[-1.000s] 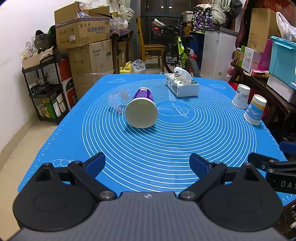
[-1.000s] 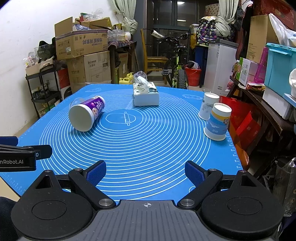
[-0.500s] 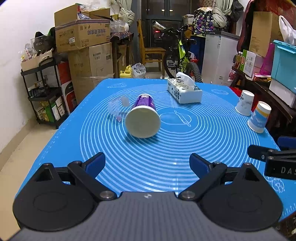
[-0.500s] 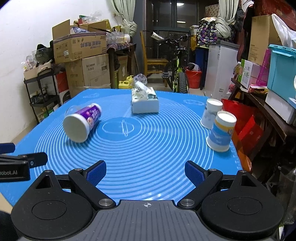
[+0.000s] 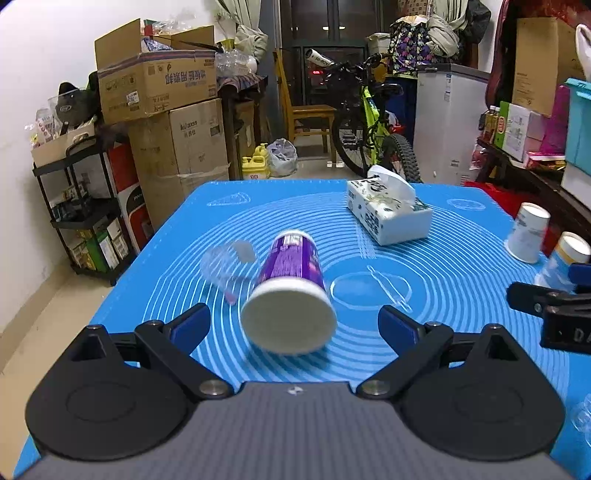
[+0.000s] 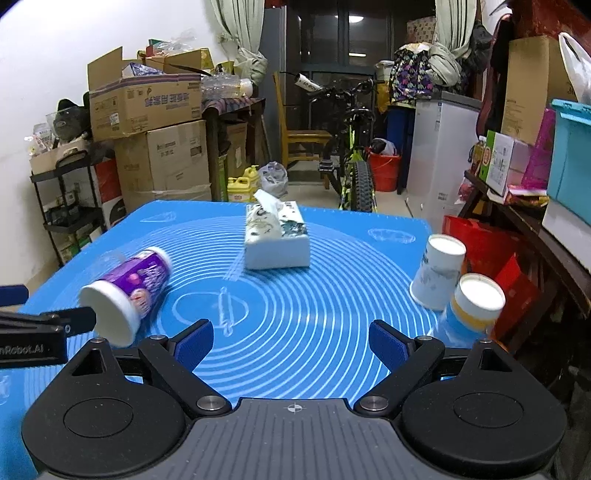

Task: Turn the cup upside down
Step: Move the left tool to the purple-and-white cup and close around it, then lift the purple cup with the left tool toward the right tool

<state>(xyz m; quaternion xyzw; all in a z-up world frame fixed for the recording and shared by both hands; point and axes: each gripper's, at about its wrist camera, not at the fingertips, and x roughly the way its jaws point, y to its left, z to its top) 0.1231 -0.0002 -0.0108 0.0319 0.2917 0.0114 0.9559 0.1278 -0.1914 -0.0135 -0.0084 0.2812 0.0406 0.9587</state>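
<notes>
White wall (image 5: 44, 55) on the left. Against it: a black wire shelf (image 5: 79, 206) and stacked cardboard boxes (image 5: 162, 110). Pale tiled floor (image 5: 48, 317). At the rear: dark glazed doors (image 6: 332, 44) with curtains (image 6: 236, 33), a wooden chair (image 5: 306, 110), a bicycle (image 5: 373, 122) and a white cabinet (image 5: 447, 122). A ceiling light (image 6: 354, 31) reflects in the glass.
</notes>
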